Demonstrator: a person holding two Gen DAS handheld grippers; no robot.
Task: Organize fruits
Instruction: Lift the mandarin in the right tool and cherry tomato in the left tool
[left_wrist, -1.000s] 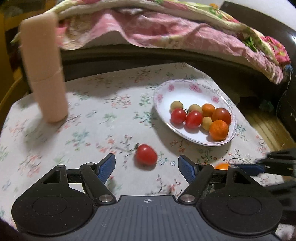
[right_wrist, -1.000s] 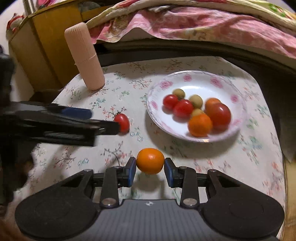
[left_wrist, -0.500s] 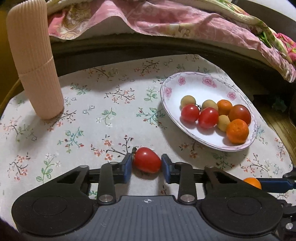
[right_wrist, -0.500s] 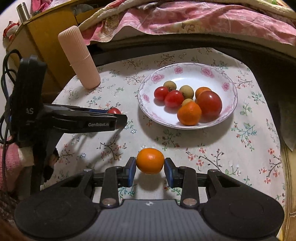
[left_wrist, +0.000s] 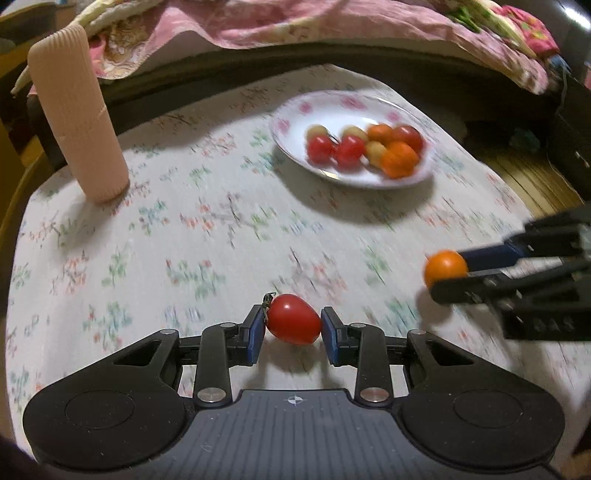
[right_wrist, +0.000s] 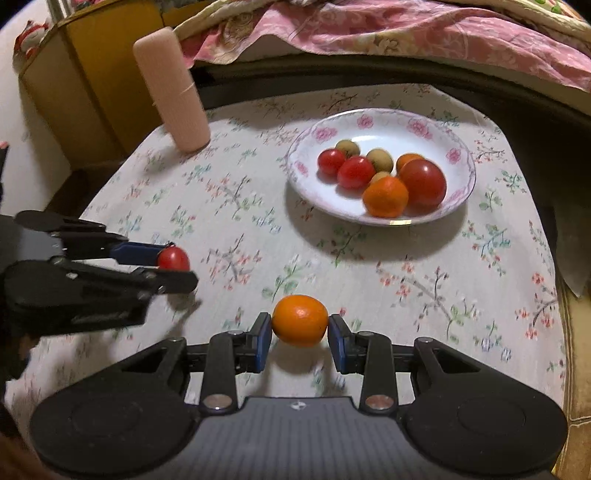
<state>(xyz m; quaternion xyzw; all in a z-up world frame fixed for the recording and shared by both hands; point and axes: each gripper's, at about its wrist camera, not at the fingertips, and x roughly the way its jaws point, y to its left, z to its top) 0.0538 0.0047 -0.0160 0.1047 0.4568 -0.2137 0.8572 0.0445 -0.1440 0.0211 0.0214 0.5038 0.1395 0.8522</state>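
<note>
The left gripper (left_wrist: 293, 325) is pinching a red tomato (left_wrist: 293, 319) between its blue pads, and the right gripper (right_wrist: 300, 326) is clamping a small orange (right_wrist: 300, 320) the same way, both fruits sitting above the floral tablecloth (right_wrist: 240, 206). The flowered plate (right_wrist: 391, 122) is lying farther back, holding tomatoes, oranges and pale round fruits. A ribbed pink cylinder (left_wrist: 75, 114) is standing upright at the far left, well apart from the plate, with open cloth lying between the grippers and the plate.
</note>
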